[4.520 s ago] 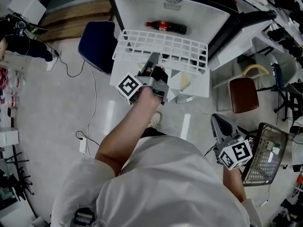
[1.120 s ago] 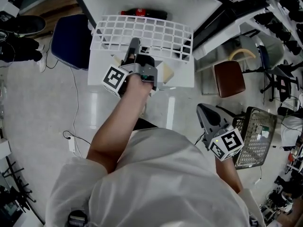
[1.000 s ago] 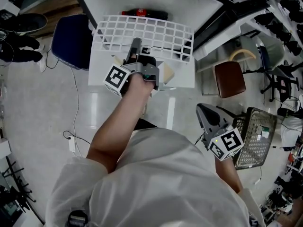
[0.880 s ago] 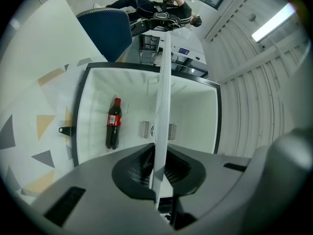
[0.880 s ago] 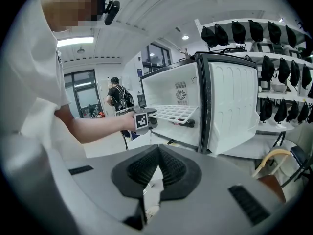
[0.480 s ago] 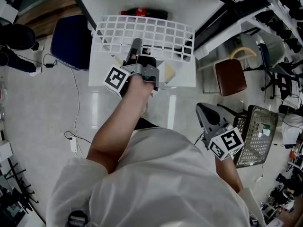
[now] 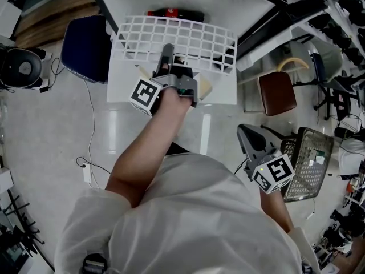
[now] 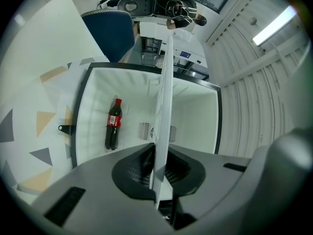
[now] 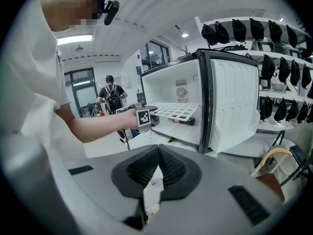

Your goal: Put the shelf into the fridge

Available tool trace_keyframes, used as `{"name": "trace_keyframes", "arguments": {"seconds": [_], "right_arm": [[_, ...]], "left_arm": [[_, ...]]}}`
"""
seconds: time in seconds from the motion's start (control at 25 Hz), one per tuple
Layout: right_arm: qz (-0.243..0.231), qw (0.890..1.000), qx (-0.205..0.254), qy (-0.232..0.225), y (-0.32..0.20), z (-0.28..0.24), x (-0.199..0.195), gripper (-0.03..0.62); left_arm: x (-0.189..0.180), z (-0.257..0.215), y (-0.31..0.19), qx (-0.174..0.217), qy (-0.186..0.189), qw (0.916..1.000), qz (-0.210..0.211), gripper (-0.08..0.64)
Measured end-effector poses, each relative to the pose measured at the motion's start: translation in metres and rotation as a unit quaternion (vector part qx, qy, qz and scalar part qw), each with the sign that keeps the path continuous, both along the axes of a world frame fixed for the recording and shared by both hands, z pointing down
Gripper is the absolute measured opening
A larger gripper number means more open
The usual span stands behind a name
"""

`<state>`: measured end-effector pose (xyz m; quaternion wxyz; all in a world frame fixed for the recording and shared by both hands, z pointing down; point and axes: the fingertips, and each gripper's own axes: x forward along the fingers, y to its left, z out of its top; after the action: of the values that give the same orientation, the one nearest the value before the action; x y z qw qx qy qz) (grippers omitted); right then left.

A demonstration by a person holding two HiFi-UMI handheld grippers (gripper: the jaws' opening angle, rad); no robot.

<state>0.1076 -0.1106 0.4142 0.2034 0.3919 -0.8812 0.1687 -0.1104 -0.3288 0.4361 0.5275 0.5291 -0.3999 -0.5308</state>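
- Lab or test bay, not a home.
- Bare glossy floor [image 7: 45, 130], with a loose cable [image 7: 90, 119] running over it left of the left tongs [image 7: 167, 51].
- A small white fridge [image 7: 228, 4] stands open right on that floor, ahead of the left tongs.
- Wall racks [image 9: 254, 31] carry rows of identical black gear, up and right of the right tongs [image 9: 156, 153].
- Blue chair [image 7: 85, 47], brown stool [image 7: 278, 93], wire basket [image 7: 311, 164] around.
- Ribbed ceiling with a strip light [image 8: 274, 26]; glass doors [image 9: 88, 89] far left, a person with a backpack [image 9: 111, 98] there.
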Motion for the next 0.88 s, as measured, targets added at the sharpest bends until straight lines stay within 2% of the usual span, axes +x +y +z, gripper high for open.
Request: {"name": "trace_keyframes", "arguments": {"seconds": [0.36,0.88], "right_arm": [[-0.001,1.0,-0.003,0.005,0.005,-0.001,0.005,0.011],[0.01,1.0,-0.003,0.008,0.016,-0.001,0.027,0.012]], "left_arm": [[0.003,-0.002,0.002,0.004,-0.01,0.9999,0.002,0.031],[0.0,-0.009,0.008,-0.001,-0.023,0.9995,-0.021,0.029]]}}
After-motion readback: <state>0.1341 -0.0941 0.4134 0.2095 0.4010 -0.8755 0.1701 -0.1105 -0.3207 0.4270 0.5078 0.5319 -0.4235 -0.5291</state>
